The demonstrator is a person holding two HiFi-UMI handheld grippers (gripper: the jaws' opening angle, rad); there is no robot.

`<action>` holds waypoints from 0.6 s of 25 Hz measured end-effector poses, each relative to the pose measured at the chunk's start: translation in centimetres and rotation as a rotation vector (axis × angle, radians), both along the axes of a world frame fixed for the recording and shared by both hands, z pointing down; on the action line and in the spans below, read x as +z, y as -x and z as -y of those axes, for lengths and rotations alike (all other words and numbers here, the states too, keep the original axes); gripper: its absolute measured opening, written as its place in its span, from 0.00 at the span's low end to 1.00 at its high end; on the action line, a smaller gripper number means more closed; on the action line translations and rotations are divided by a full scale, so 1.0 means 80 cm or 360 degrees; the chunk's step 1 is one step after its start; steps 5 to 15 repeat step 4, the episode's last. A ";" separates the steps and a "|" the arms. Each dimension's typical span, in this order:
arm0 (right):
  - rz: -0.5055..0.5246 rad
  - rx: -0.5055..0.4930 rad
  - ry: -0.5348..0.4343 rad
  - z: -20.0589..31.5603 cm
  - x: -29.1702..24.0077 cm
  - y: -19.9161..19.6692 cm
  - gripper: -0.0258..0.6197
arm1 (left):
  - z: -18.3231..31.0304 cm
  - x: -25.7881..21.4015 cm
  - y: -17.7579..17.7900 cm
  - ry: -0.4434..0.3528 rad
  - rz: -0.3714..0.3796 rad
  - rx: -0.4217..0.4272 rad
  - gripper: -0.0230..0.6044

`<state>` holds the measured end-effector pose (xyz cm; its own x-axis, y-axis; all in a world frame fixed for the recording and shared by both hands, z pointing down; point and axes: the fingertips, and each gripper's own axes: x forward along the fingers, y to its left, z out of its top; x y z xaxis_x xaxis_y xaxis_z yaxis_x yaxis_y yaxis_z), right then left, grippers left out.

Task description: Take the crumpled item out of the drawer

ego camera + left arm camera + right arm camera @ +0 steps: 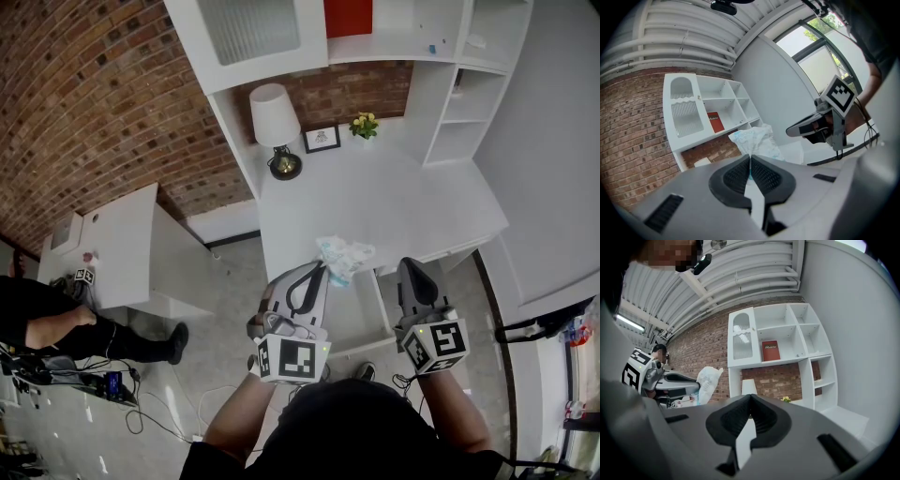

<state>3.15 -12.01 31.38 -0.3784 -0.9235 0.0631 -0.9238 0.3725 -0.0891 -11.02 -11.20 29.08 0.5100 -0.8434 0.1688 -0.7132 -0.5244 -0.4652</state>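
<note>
My left gripper (750, 158) is clamped on a corner of the crumpled item (754, 139). It holds the item up clear of the open drawer (361, 323), over the front edge of the white surface (403, 202). My right gripper (750, 397) is closed on nothing and sits alongside, I judge, to stay out of the way. A lamp (275, 114), a small frame (322, 139) and flowers (364, 123) stand at the back by the brick wall (84, 103).

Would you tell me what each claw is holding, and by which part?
The left claw pinches the crumpled wrapper by its lower end; the right claw is shut on nothing.
</note>
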 end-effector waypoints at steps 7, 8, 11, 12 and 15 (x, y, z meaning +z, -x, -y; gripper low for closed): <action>-0.0003 -0.0002 -0.0002 -0.001 0.000 0.002 0.04 | -0.001 0.000 0.002 0.0002 -0.0003 -0.0001 0.06; -0.0003 -0.0002 -0.0002 -0.001 0.000 0.002 0.04 | -0.001 0.000 0.002 0.0002 -0.0003 -0.0001 0.06; -0.0003 -0.0002 -0.0002 -0.001 0.000 0.002 0.04 | -0.001 0.000 0.002 0.0002 -0.0003 -0.0001 0.06; -0.0003 -0.0002 -0.0002 -0.001 0.000 0.002 0.04 | -0.001 0.000 0.002 0.0002 -0.0003 -0.0001 0.06; -0.0003 -0.0002 -0.0002 -0.001 0.000 0.002 0.04 | -0.001 0.000 0.002 0.0002 -0.0003 -0.0001 0.06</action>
